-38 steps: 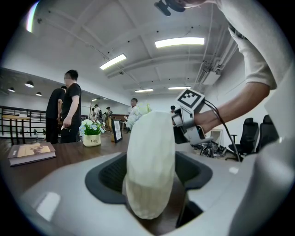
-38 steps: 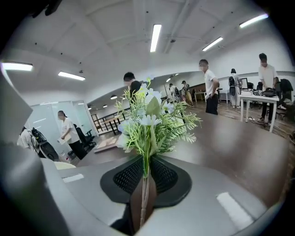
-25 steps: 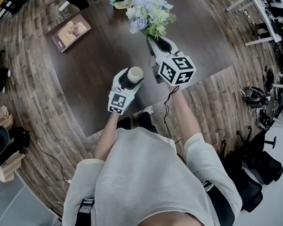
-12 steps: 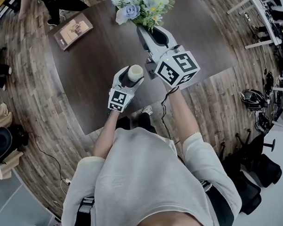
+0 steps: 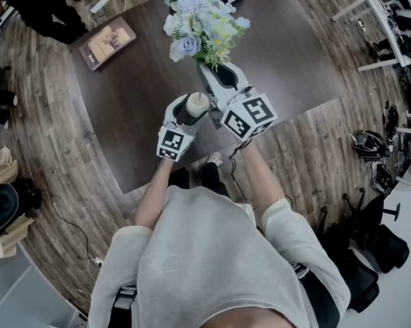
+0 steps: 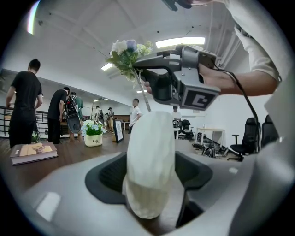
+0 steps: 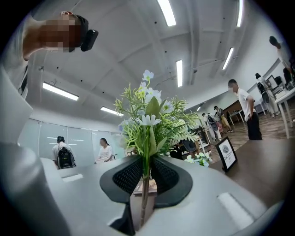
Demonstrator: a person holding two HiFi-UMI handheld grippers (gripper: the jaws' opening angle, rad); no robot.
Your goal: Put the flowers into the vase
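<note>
Jaws of the right gripper (image 7: 146,180) stand narrow, pinched on the thin stem (image 7: 144,203) of the flowers (image 7: 150,122), whose heads fan out above the pads. Jaws of the left gripper (image 5: 190,113) stand wide, clamped on both sides of the pale vase (image 6: 150,161), which sits upright between them. Whether its base rests on the tabletop (image 5: 136,95) I cannot tell. In the left gripper view the stem slants down to the vase's top, so the step in hand looks like threading the stem's end into the mouth. No view shows whether it is inside.

To do it well, I judge the left gripper should hold the vase steady while the right brings the stem more nearly plumb over the mouth. It should then lower the stem straight and let go only once it sits deep enough to bear the top-heavy heads. A slanted push could lever the vase in its grip.

The 2 grippers sit just beside each other near the tabletop's front edge, so sideways room is tight there. Further in there is open surface. A book (image 5: 107,42) lies well apart at the far left corner, and a potted plant (image 6: 93,134) and a framed sign (image 6: 118,130) stand at the far end. People (image 6: 25,106) stand beyond.
</note>
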